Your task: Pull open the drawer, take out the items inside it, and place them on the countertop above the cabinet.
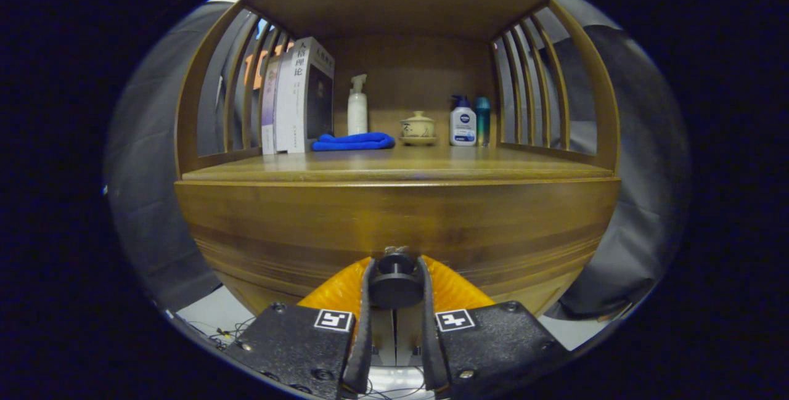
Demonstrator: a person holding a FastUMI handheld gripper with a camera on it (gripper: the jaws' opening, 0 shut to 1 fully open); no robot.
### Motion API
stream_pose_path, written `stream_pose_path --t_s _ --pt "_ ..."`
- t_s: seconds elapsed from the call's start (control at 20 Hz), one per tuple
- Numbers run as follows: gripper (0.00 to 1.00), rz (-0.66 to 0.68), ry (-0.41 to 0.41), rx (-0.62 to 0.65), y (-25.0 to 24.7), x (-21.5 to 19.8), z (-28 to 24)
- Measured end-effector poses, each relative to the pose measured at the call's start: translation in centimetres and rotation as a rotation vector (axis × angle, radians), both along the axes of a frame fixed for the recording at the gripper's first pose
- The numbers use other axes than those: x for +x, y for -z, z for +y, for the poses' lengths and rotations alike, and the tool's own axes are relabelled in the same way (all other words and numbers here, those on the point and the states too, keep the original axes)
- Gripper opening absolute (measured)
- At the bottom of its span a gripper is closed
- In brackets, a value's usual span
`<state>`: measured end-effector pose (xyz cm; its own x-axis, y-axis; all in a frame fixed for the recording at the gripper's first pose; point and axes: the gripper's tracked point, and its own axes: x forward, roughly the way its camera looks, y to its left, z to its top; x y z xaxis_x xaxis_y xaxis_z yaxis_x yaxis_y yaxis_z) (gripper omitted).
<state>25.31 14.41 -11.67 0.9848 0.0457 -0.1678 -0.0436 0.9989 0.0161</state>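
- Dark, round drawer knob point(395, 283) sits between the jaws of the gripper point(395, 292), which are clamped on it from both sides, one finger point(365, 320) at its 9 o'clock and the other at its 3 o'clock.
- Behind the knob, the wide brown wooden drawer front point(394, 227) looks flush with the cabinet, so the drawer reads as shut and whatever is inside is hidden.
- Judged from this, the step in hand is the first one: the knob is gripped and the pull has not visibly opened anything yet.
- Next move calls for a straight pull back along the fingers, keeping the clamp firm so the knob does not slip out.
- Gripper points level and square at the drawer front, centred on it.
- At 12 o'clock from the knob lies the wooden table point(394, 169) of the cabinet, the place for the items.
- Farther back stand upright books point(299, 98), a folded blue cloth point(353, 141), a white pump bottle point(357, 107), a small lidded ceramic cup point(418, 127) and a white lotion bottle point(462, 124).
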Motion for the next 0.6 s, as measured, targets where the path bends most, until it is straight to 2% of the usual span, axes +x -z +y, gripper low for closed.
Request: stream_pose_path --t_s 0.6 --pt "0.35 0.012 -0.019 -0.001 0.6 -4.8 -0.1"
